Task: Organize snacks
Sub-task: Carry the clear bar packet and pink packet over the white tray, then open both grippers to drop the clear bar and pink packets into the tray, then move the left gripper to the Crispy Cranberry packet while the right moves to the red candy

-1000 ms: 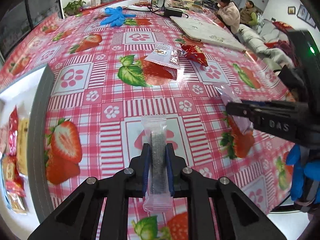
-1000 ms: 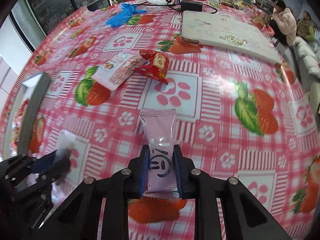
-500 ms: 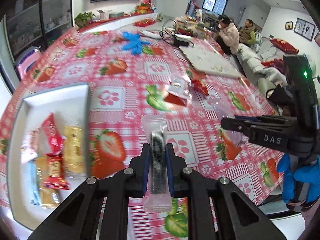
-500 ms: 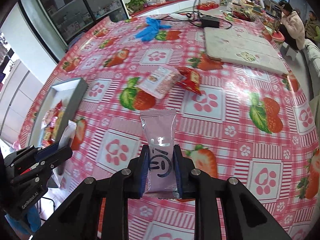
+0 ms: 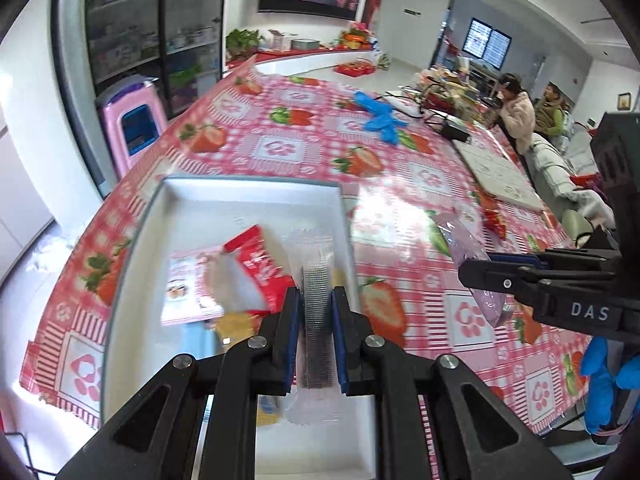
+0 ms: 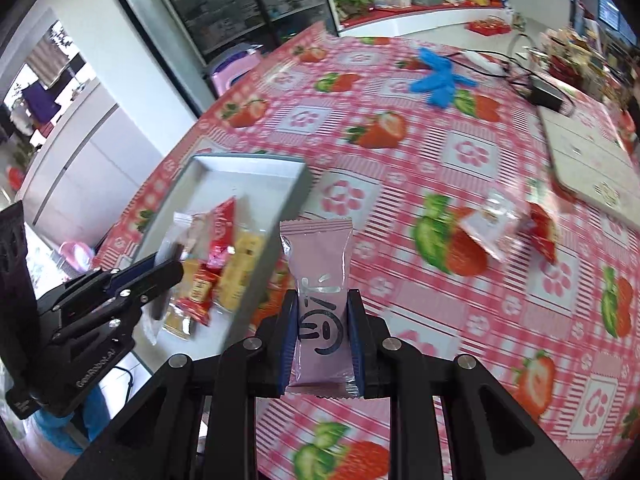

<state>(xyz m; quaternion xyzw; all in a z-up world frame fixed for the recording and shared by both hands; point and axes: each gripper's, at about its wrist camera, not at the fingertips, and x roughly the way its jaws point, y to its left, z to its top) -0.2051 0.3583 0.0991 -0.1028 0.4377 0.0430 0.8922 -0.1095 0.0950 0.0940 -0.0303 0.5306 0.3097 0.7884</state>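
Two snack packets carried over to the tray

The clear packet [image 5: 316, 280], pinched in the left hand-held gripper [image 5: 315, 340], now hangs over the white tray [image 5: 152, 216] at lower centre; a second ago it was over bare table [image 5: 400, 184]. The pink packet [image 6: 320, 280], pinched in the right hand-held gripper [image 6: 323, 344], has come beside the tray's right wall.

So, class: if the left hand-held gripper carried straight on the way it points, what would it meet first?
Probably the white tray, likely the snacks in it such as the red packet; depth is uncertain.
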